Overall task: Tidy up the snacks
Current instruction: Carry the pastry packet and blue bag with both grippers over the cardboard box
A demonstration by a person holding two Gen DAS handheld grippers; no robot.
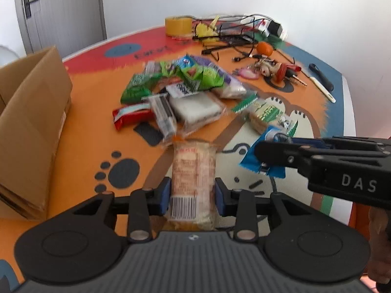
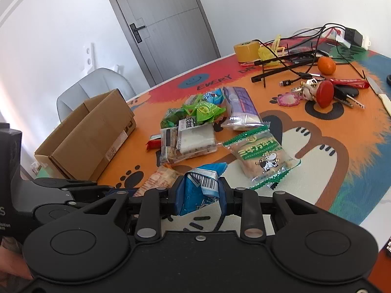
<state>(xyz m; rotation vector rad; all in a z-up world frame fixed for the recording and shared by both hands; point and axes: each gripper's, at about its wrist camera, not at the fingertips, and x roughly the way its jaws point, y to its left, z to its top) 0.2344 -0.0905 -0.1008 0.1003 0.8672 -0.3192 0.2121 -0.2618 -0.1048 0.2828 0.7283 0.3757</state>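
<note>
L gripper is clamped on a pale snack pack, blue pads pressed on both long sides near the barcode end; most of the pack sticks out fwd past the tips. R gripper is closed on a blue snack packet, wrapper crumpled and folded betw the pads, seemingly raised off the mat.

Risks, as I judge them:
- Pale pack is gripped near one end only, so it could sag or swivel out w/ any fast swing.
- Blue packet is held by creased film, not the contents; film may slide and drop it.
- Both grippers sit close together, R one just beside the L; arms could knock each other en route.
- Cardboard box at the L side looks like the likely target, but its flaps stand up; a low approach could snag one.
- Snack pile lies mid-mat, green-edged biscuit pack just ahead of R tips; dragging low would scatter them.
- Keys, cables, tangerine sit far back, well apart.
</note>
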